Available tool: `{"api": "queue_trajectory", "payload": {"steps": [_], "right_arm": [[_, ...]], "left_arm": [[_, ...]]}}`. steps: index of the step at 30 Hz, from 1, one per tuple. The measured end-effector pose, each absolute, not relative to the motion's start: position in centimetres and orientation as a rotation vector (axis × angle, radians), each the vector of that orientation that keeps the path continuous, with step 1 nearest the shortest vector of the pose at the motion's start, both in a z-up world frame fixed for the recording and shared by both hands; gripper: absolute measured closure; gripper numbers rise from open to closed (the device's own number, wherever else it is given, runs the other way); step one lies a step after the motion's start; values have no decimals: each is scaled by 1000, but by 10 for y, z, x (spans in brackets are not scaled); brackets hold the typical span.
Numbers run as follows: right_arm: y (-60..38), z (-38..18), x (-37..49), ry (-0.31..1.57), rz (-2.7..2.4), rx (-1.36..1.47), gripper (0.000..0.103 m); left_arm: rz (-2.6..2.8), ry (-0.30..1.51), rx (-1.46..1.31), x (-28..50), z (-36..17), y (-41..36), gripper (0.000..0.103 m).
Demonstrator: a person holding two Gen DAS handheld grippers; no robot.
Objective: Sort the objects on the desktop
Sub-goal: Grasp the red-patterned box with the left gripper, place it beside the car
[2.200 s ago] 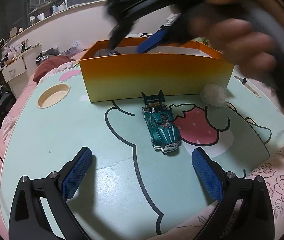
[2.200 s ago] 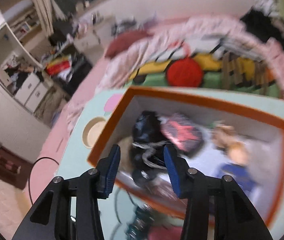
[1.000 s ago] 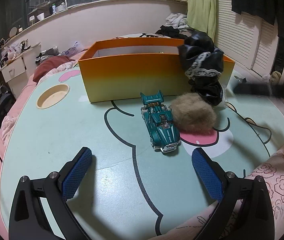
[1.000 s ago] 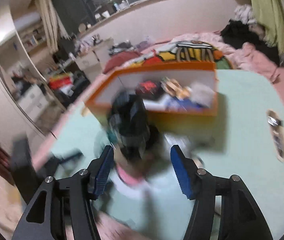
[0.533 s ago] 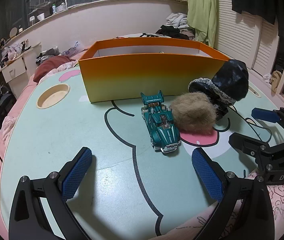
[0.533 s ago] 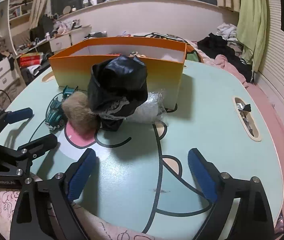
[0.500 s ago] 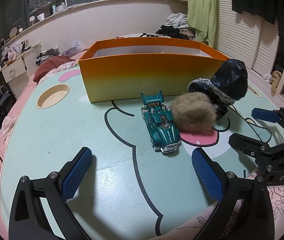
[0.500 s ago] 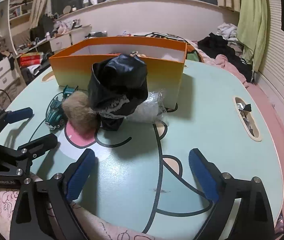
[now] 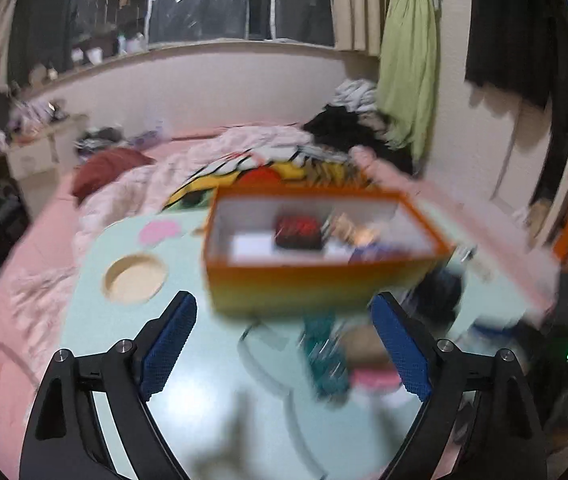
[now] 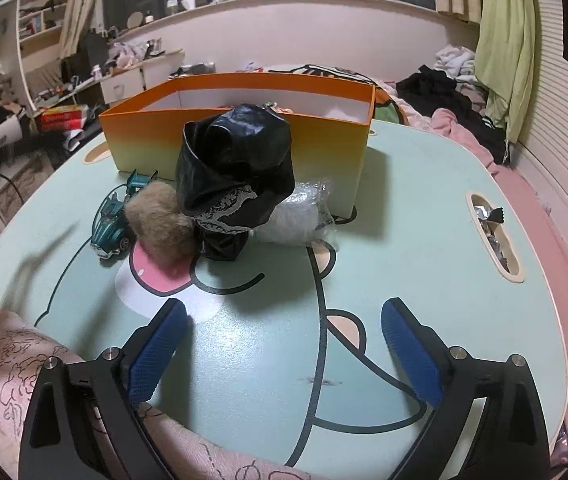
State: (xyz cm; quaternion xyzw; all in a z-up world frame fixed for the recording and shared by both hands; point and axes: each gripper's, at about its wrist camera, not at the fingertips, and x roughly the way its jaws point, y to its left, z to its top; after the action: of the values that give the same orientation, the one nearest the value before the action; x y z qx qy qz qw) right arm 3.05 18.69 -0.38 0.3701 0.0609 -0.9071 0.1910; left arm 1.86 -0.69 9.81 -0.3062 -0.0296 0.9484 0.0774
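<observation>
A: Item one, black leatherette pouch (image 10: pixel 235 176): stands on the table just in front of the orange box (image 10: pixel 239 148), touching the tan fur ball (image 10: pixel 161 220) on its left and a clear wrapped bundle (image 10: pixel 300 220) on its right. Teal toy car (image 10: pixel 113 220) sits left of the fur ball.

B: Tools?

A: Your right gripper (image 10: pixel 284 344) stands wide, its jaws having just been opening, nothing between them. Your left gripper (image 9: pixel 284 348) is partly spread, jaws just narrowed, also holding nothing; its view is blurred.

B: Step in hand?

A: Likely between picks. Your next move calls for choosing one loose item and closing squarely on it; the pouch looks soft and may slump.

B: Surface, room?

A: Mint table (image 10: pixel 424 280) with cartoon print and recessed cup holder (image 9: pixel 135 278); beyond, a cluttered bedroom, pink bedding (image 9: pixel 123 184), green garment (image 10: pixel 504 40) hanging far right.
</observation>
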Motion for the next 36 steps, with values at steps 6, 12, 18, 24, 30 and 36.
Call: {"api": "queue_trajectory", "payload": {"steps": [6, 12, 18, 24, 30, 36], "right_arm": [[186, -4, 31, 170, -2548, 1039, 5], [185, -4, 31, 173, -2551, 1038, 5], [184, -4, 32, 173, -2551, 1038, 5], [184, -4, 32, 172, -2552, 1038, 4], [184, -4, 33, 171, -2551, 1037, 4], [184, -4, 34, 172, -2551, 1038, 4]], "left_arm": [[2606, -72, -1319, -106, 99, 16, 33], [2584, 150, -1597, -174, 55, 45, 33], [2534, 137, -1685, -192, 40, 45, 42], [2629, 1, -1372, -150, 78, 24, 42], [2667, -72, -1081, -46, 117, -13, 42], [2712, -86, -1208, -4, 65, -46, 42]]}}
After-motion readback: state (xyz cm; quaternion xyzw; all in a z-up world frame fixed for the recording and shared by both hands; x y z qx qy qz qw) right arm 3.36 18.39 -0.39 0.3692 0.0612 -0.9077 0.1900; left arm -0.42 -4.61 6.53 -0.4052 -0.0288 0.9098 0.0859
